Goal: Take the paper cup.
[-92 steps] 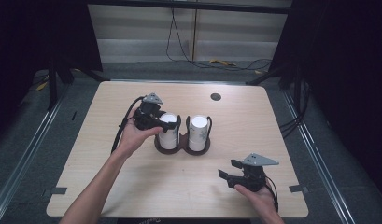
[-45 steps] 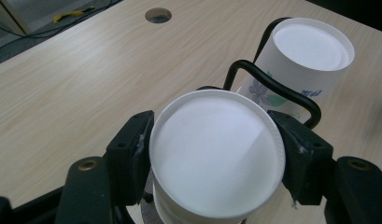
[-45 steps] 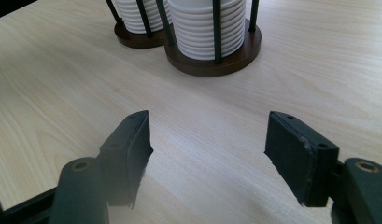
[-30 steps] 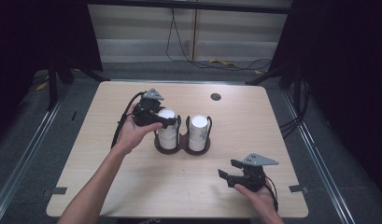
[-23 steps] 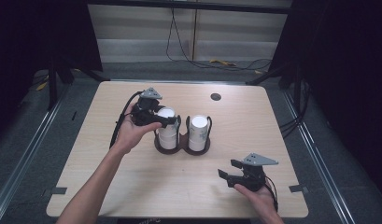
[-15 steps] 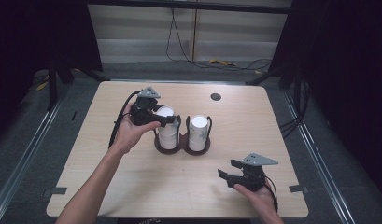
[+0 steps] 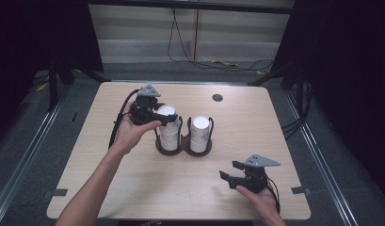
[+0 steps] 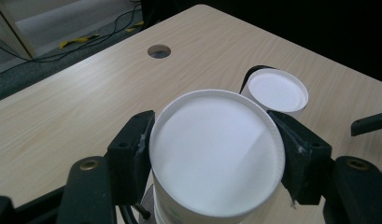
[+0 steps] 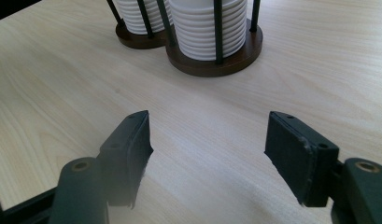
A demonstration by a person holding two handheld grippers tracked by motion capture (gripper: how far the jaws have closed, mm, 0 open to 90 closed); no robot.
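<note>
High view: left hand reaches forward, fingers clamping top cup.

The left forearm reaches in from the table's near edge toward its middle, the hand wrapped around the left gripper, whose jaws are clamped on something round held between both pads. The right hand rests by the near right corner, and the right gripper points left with its jaws spread apart, nothing between them.
</note>
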